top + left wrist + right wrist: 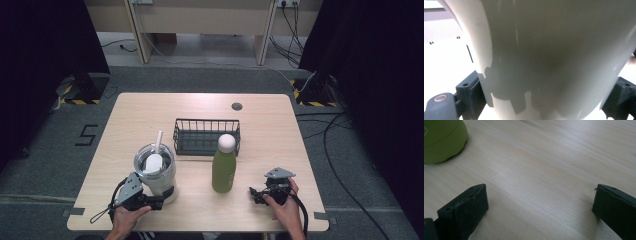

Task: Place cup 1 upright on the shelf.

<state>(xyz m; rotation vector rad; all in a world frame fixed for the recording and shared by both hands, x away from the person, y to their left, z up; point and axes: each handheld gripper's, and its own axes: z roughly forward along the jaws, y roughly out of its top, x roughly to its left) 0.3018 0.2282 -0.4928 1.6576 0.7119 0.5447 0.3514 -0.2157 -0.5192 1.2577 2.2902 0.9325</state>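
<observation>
My left gripper [159, 201] is at the base of the white tumbler [156, 172], near the front left of the table [260, 115]. In the left gripper view my jaws stand on either side of the tumbler wall [554, 50] and look to be touching it — a wide grip on its lower body, though I can't tell how firmly it bites. My right gripper [256, 194] rests low on the table just right of the green bottle [224, 167], jaws spread wide, nothing between them.

Handling, as I judge it: the tumbler is rigid and smooth, probably slick, and top-heavy with its lid and straw [159, 141]; if it holds liquid it will be heavy. A low grip could let it tip, so I'd hold it higher on the body and keep it upright.

The high view gives the layout — the wire basket [206, 136] behind both, bottle standing just in front of it. The left gripper view gives the contact at the wall. The right gripper view shows the bottle's foot [441, 140] off to one side, well clear of my open jaws.
</observation>
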